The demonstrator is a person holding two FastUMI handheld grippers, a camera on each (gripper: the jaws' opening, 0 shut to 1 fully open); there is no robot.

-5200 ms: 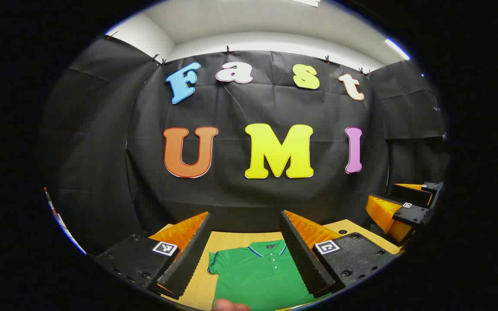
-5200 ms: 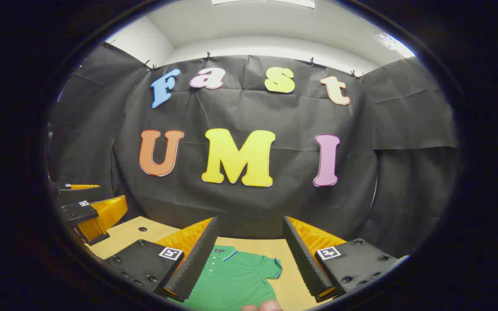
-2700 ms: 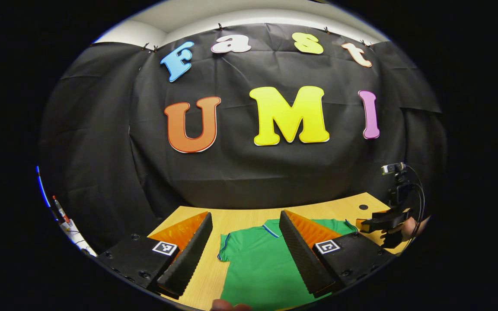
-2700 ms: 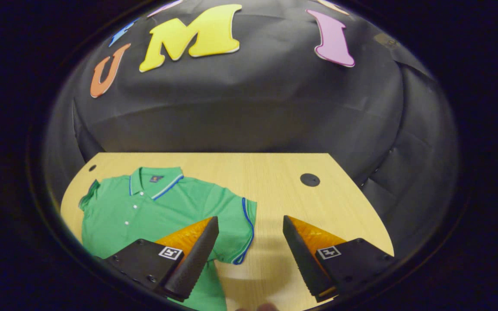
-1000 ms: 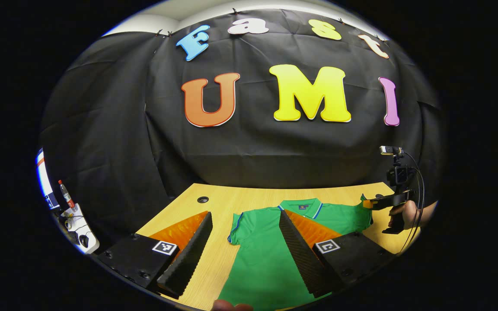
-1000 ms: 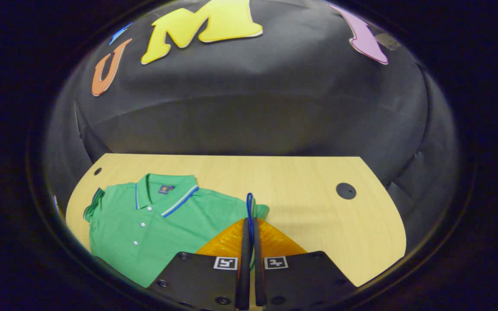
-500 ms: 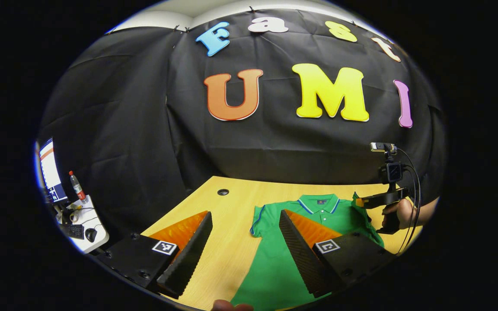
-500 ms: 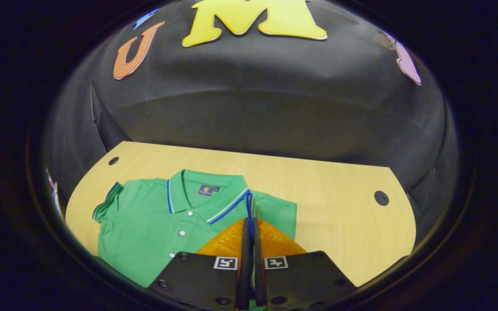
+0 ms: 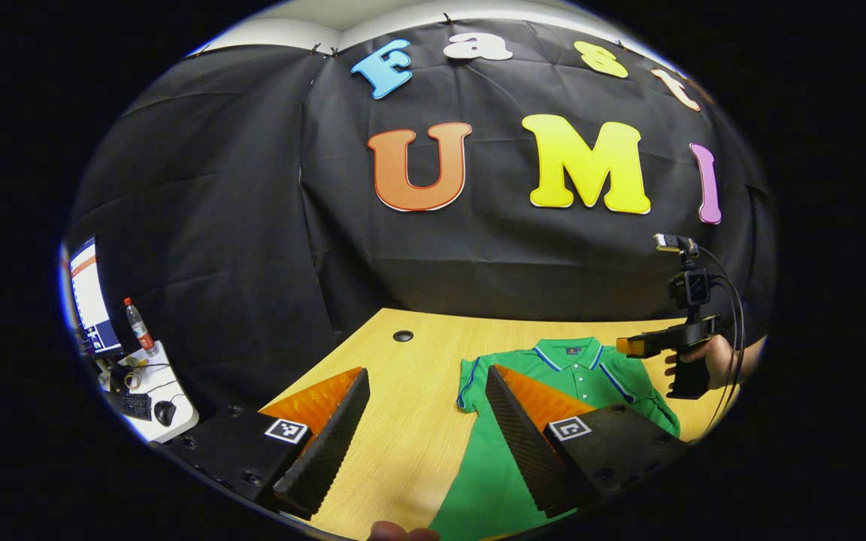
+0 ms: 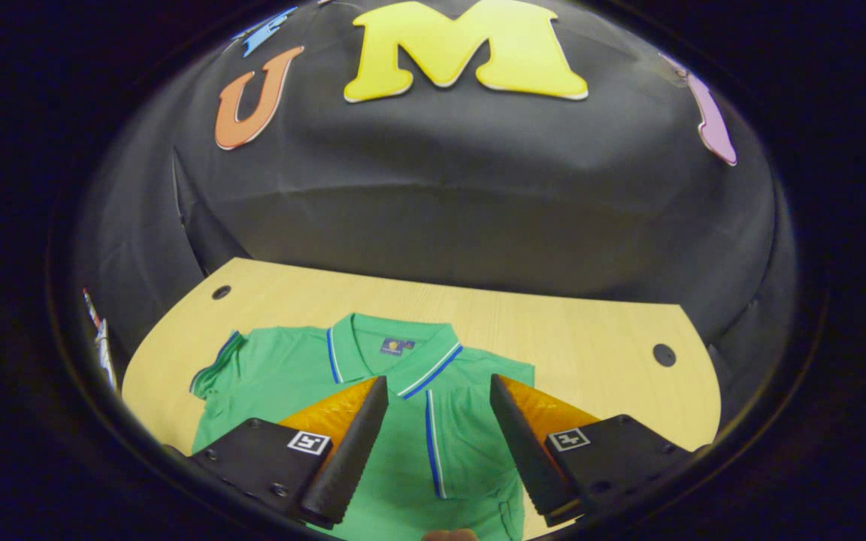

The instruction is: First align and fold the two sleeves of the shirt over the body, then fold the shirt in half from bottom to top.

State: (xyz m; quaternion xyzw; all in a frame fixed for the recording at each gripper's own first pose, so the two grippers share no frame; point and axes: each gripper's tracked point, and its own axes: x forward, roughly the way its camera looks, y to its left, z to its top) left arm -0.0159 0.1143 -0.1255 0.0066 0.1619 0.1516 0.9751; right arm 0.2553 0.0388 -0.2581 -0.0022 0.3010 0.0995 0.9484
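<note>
A green polo shirt (image 10: 373, 376) with blue-trimmed collar lies flat, collar far, on the wooden table (image 10: 591, 338). One sleeve (image 10: 448, 443) lies folded across its chest, the blue cuff line running down between my fingers. The other sleeve (image 10: 215, 368) is spread out to the side. My right gripper (image 10: 437, 391) hovers open just above the folded sleeve. In the left gripper view the shirt (image 9: 583, 376) lies to the right, its spread sleeve (image 9: 469, 383) beside my right-hand finger. My left gripper (image 9: 425, 387) is open over bare table (image 9: 403, 428). The right gripper (image 9: 625, 347) hangs over the shirt's far shoulder, held by a hand (image 9: 711, 361).
Round cable holes sit near the table's far corners (image 10: 663, 355) (image 10: 220, 291) (image 9: 403, 336). Black cloth walls close the back and sides. A small side desk (image 9: 140, 383) with a monitor, a bottle and a mouse stands beyond the table's left edge.
The right gripper, shut on the sleeve cuff half a second ago, has opened and the sleeve now lies over the chest. The left gripper has kept drifting left, still open.
</note>
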